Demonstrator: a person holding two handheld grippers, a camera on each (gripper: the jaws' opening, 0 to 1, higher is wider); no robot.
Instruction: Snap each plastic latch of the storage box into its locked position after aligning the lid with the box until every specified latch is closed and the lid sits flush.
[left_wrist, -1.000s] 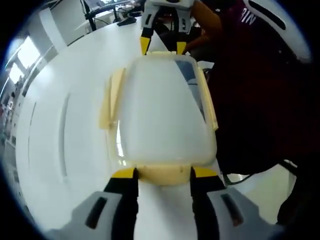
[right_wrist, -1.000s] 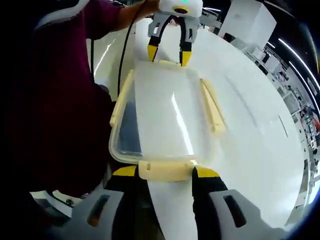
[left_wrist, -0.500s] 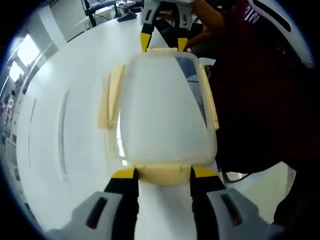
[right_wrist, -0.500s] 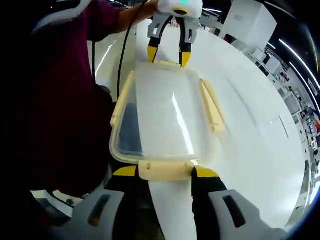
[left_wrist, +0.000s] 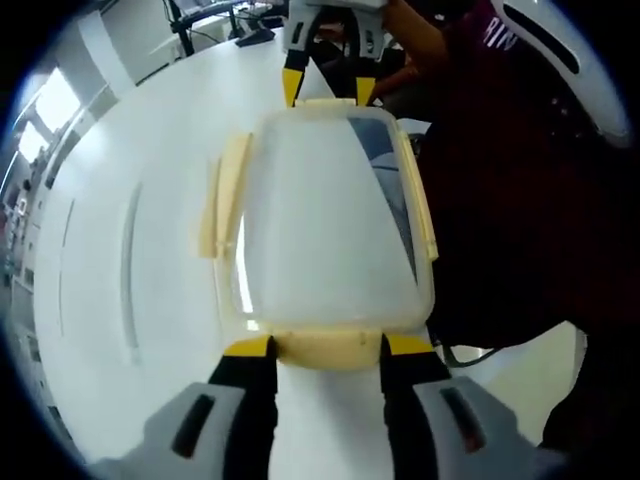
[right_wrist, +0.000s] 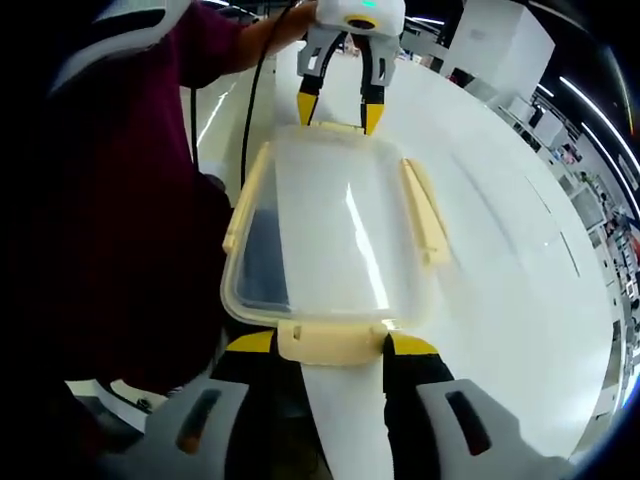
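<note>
1. Here the storage box (left_wrist: 325, 215) lies on the white counter (left_wrist: 130, 200), just beside the person's body, with its translucent lid (right_wrist: 335, 225) on top and pale yellow latches on all four sides.
2. The left tongs (left_wrist: 325, 347) stand with jaws parted, one on each side of the end latch (left_wrist: 325, 347) nearest them; the latch sits between the jaws and I cannot tell whether they press on it.
3. The right tongs (right_wrist: 330, 343) are likewise spread about the opposite end latch (right_wrist: 330, 341), which juts out flat and, I judge, is not yet snapped.
4. To do the step well, push each end latch down and inward over the rim with both sides working together, so the box does not slide or tip.
5. Check first that the lid lies square; from these views it looks seated, though the far corners are too distorted to be sure.
6. The long side latch (right_wrist: 424, 212) away from the person flares outward, so it probably remains open; the one on the person's side (right_wrist: 246, 195) I cannot judge.
7. Open counter spreads wide on the side away from the person; the near side is crowded by the dark red sleeve (right_wrist: 130, 200) and a black cable (right_wrist: 247, 110), and the box lies close to the counter's edge there.
</note>
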